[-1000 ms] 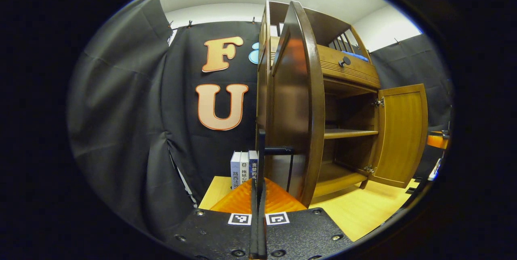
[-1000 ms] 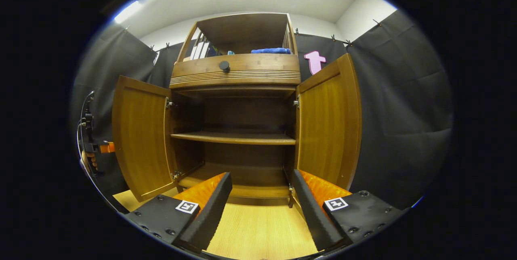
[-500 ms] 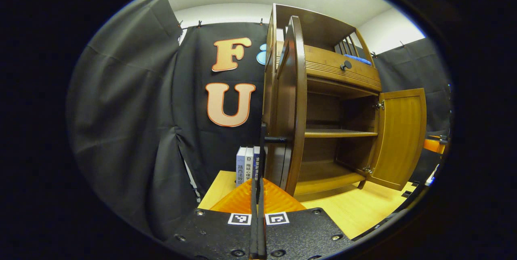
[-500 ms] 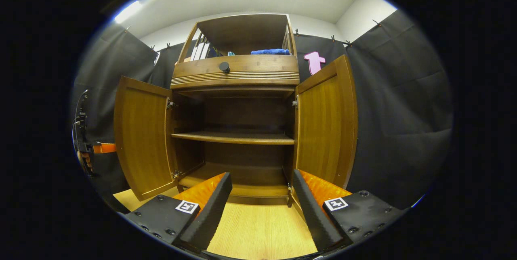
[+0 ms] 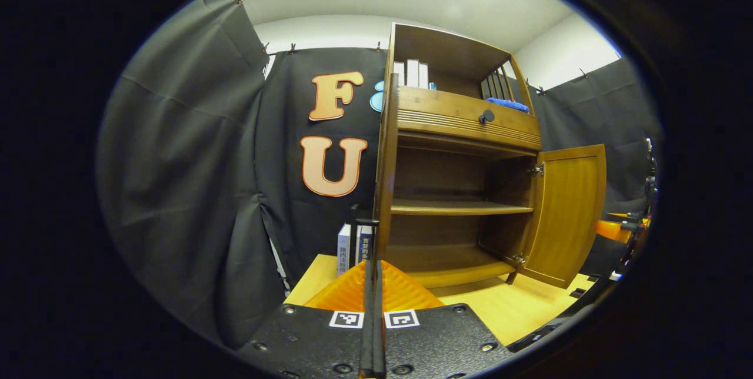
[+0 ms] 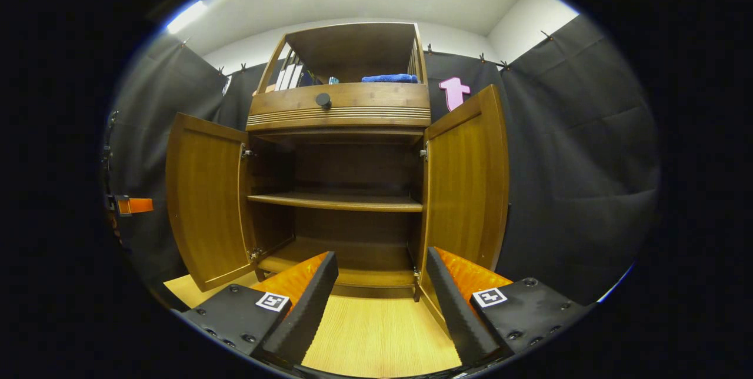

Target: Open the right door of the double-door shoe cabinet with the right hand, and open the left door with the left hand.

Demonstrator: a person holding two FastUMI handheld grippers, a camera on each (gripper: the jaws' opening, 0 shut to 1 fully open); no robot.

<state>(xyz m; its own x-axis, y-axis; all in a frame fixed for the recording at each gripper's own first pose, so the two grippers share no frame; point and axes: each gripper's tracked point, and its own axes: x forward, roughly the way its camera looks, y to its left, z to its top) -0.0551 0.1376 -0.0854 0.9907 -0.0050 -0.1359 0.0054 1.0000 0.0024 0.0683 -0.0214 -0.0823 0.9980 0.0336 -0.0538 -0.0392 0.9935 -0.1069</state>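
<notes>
Your right gripper (image 6: pixel 382 285) has its jaws wide apart and holds nothing, in front of the shoe cabinet (image 6: pixel 341 102). Both the left door (image 6: pixel 206 202) and the right door (image 6: pixel 467 182) stand open. Your left gripper (image 5: pixel 372 285) has its jaws pressed together, empty, beside the cabinet.

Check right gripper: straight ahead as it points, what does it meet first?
Probably nothing at once: the right gripper is open, aimed between both open doors; beyond the bare floor, likely the cabinet's bottom shelf. Depth unclear.
</notes>
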